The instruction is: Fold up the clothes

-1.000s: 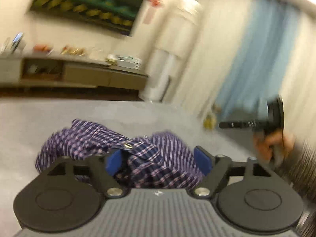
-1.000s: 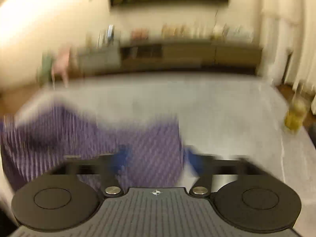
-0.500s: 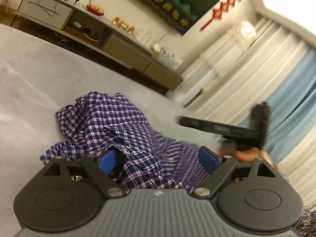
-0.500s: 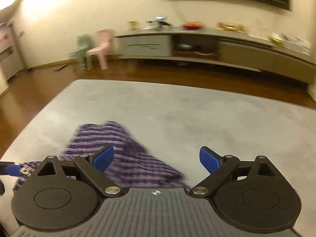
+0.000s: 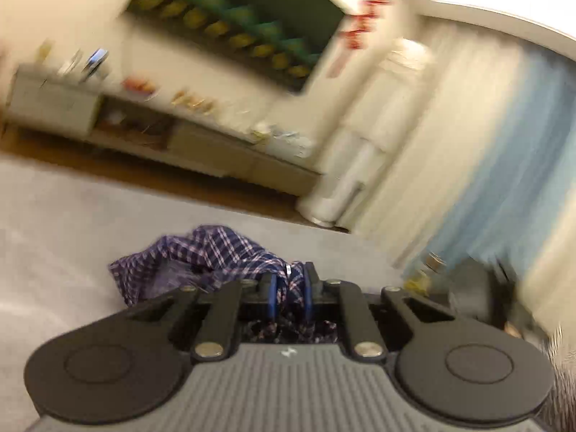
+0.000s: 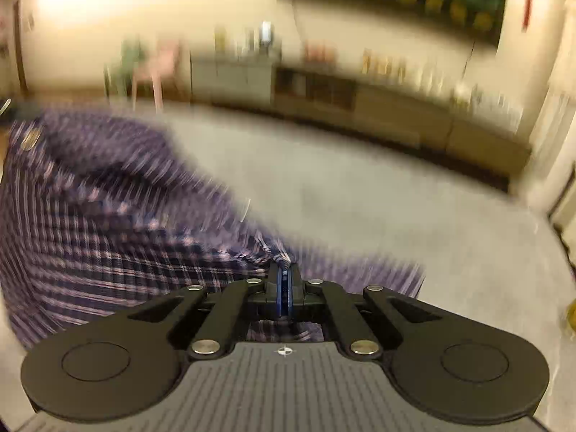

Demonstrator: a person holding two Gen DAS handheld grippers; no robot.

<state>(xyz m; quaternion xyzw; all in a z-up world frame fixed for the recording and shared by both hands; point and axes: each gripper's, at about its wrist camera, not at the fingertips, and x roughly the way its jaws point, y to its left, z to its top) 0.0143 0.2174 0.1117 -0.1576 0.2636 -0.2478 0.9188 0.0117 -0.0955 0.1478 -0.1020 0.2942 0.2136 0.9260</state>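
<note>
Fingers [image 5: 270,297] of the left gripper [image 5: 288,297], just closed, pinch a thick bunch of the purple checked cotton shirt [image 5: 201,252] lying mid-carpet; extra layers may lift together. Right gripper [image 6: 284,295] clamps only a thin shirt edge, which could slip out.

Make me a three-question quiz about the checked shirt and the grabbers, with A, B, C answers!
1. Where does the shirt lie?
A. on the grey carpet
B. on a chair
C. on the cabinet

2. What colour are the gripper pads?
A. red
B. blue
C. green

3. What is the left hand-held gripper doing?
A. standing wide open
B. pinching shirt cloth
C. holding a bottle

Answers:
1 A, the cloth rests on carpet.
2 B, the pads show blue.
3 B, plaid cloth sits squeezed between the pads.
</note>
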